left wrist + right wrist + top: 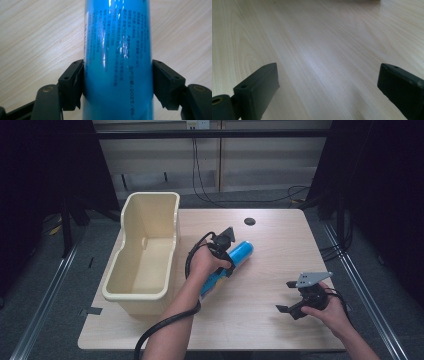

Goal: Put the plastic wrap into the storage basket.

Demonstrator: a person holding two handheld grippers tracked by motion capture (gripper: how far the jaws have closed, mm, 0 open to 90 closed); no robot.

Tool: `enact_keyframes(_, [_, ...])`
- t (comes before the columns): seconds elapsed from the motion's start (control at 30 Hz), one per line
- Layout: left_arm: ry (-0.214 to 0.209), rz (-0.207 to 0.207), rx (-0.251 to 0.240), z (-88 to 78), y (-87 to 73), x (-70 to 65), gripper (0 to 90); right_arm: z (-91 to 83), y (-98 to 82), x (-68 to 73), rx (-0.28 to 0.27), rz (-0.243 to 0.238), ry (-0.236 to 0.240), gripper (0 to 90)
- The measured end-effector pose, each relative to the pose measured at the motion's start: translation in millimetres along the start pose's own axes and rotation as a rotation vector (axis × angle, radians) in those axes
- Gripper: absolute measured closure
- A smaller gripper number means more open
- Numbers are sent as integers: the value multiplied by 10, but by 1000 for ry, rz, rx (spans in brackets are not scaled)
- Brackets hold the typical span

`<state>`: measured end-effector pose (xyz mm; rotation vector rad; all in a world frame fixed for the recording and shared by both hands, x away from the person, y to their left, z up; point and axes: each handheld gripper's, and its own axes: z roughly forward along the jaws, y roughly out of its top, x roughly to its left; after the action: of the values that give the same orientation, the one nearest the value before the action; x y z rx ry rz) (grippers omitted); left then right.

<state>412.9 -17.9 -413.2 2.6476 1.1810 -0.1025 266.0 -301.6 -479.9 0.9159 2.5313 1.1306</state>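
Clearly the left gripper (227,251) has its fingers (71,85) clamped on both sides of a blue cylindrical can (117,62), pads pressed against its printed wall. The can sits just right of the cream plastic bin (142,292), its far end pointing away from the bin over the wooden bench (270,245). Well right of the bin, the right gripper (289,296) has its fingers (259,87) spread wide, nothing between them.

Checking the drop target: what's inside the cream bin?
The cream bin looks empty: bare floor and inner walls show in the high view. The strip just behind its near wall is hidden by the rim. The blue tube is outside it, in the left tongs.
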Motion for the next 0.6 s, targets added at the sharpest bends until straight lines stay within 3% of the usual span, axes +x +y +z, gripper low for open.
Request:
enact_keyframes(0.2, [-4, 7, 19, 13, -25, 15, 321, -9, 3, 6, -4, 3, -3, 34])
enact_keyframes(0.33, [0, -14, 52, 221, -95, -17, 321, -13, 1, 5, -5, 3, 0, 34])
enact_keyframes(0.4, [-9, -3, 63, 289, -117, -1, 320, -14, -2, 4, -3, 1, 1, 33])
enact_keyframes(0.47, [-9, -15, 52, 336, -140, -2, 319, -14, -2, 3, -3, 0, 2, 34])
enact_keyframes(0.6, [-14, 7, 37, 335, -139, 12, 319, -5, -2, 3, 1, 1, 0, 33])
